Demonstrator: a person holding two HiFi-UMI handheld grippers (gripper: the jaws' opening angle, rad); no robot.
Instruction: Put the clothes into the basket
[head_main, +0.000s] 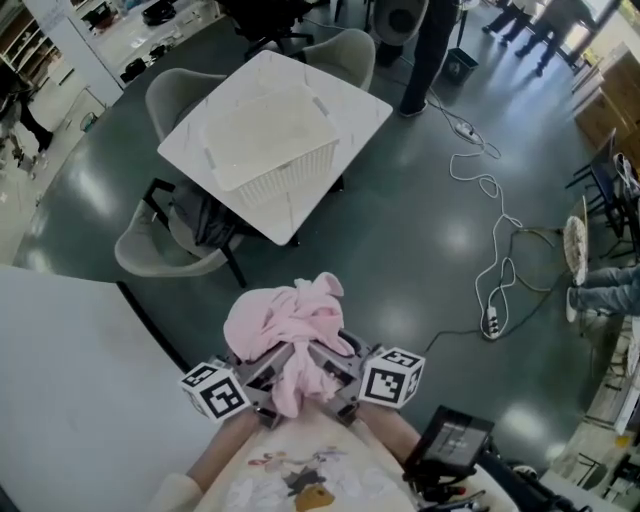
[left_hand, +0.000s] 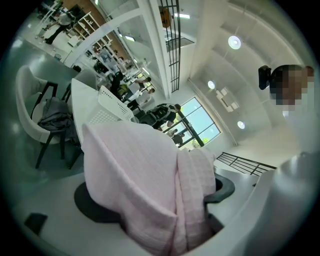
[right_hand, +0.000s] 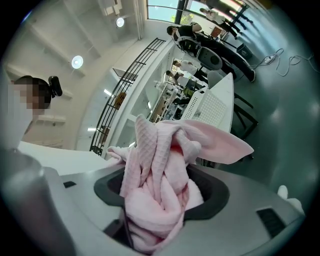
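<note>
Right now both my grippers are clamped on the pink garment (head_main: 288, 322). My left gripper (head_main: 268, 378) and right gripper (head_main: 338, 380) each have its folds bunched between the jaws, held up over the floor. Ahead, well apart, the white basket (head_main: 292, 172) sits on the white table (head_main: 352, 112). A dark garment (head_main: 205, 222) lies on the chair (head_main: 148, 256) beside it.

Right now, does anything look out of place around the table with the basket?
Yes. A dark garment lies crumpled on the chair beside the table, not in the basket. A white cable loops loosely across the floor, a possible trip risk. The left tongs and right tongs grip the pink cloth.
</note>
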